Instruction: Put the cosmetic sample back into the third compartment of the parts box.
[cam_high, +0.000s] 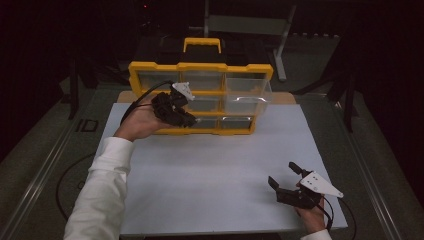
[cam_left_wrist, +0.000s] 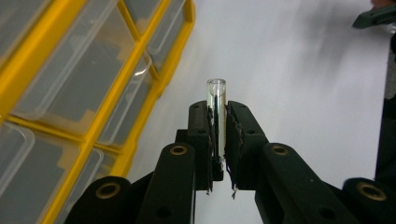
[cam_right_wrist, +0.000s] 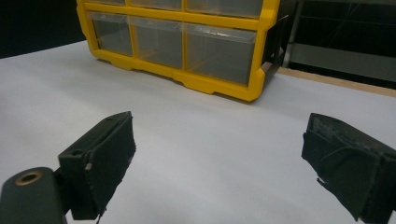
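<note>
A small clear glass tube sits pinched between the closed pads of the left tongs, its rounded end poking out past the tips. In the high view the left tongs hang just in front of the yellow drawer cabinet at the far side of the white worktop, level with its lower rows of clear drawers. The right tongs rest near the right front corner, jaws spread wide and holding nothing, well apart from the cabinet. The tube seems picked up; stowing it in a drawer looks still to be done, and which drawer I cannot tell.
</note>
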